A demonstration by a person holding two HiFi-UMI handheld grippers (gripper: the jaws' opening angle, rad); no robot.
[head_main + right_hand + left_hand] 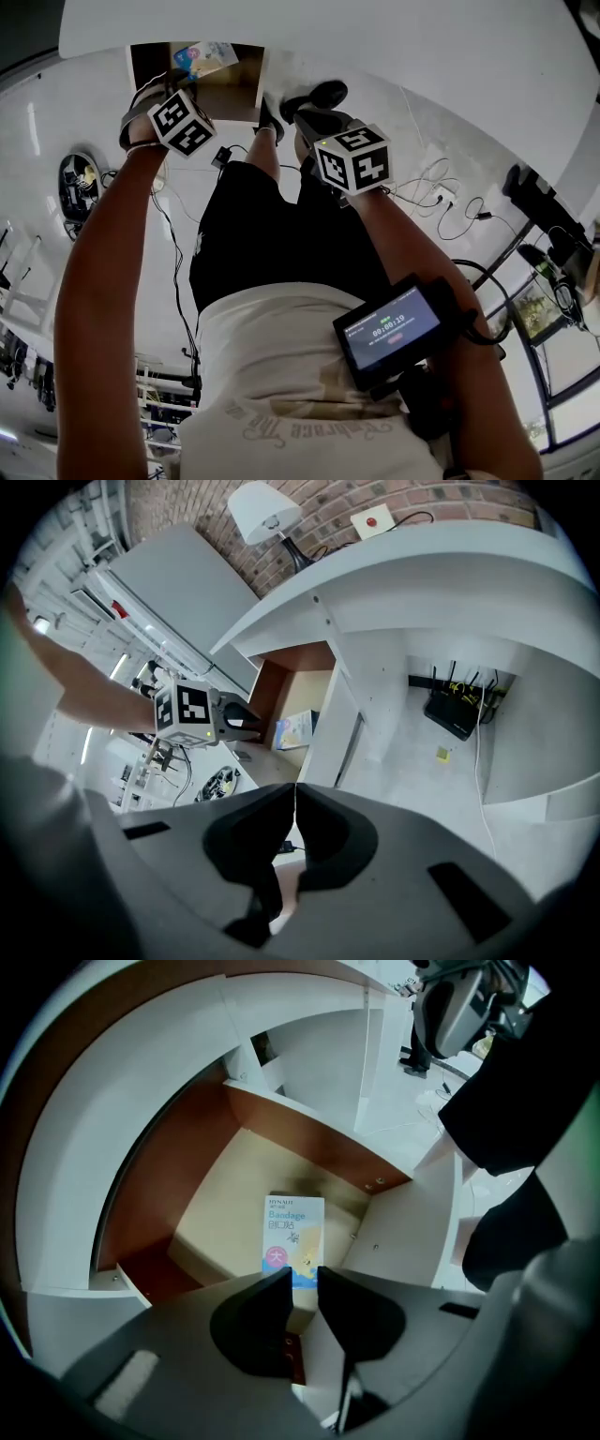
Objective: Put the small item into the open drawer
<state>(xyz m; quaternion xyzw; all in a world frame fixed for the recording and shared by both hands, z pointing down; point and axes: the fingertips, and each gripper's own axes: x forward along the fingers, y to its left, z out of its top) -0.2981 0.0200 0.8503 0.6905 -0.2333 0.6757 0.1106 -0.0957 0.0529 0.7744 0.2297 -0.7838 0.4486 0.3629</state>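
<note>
- Left gripper view looks straight down into the open drawer. It has smooth brown wood walls and a pale, flat floor.
- A small box of bandages lies flat on that floor. It is a thin rectangle, white and light blue, with a pink dot. 1 short end sits close to a brown wall. The jaws hide the other end.
- The left gripper hangs above the box and does not touch it. Its 2 black jaws have a thin gap, and nothing is between them.
- The right gripper has its 2 jaws pressed together at the tips and holds nothing. It is out in front of the desk, off to one side of the drawer.
- The drawer sticks out of a white desk with a smooth, curved top.
- A white lamp stands near the back edge of the desk top. A rough brick wall is behind it, with a red button on a white plate.
- Under the desk, a black box with thin sticks sits on the floor.
- In the head view, a small screen is strapped on the right arm. Thin wires lie on the shiny white floor.
</note>
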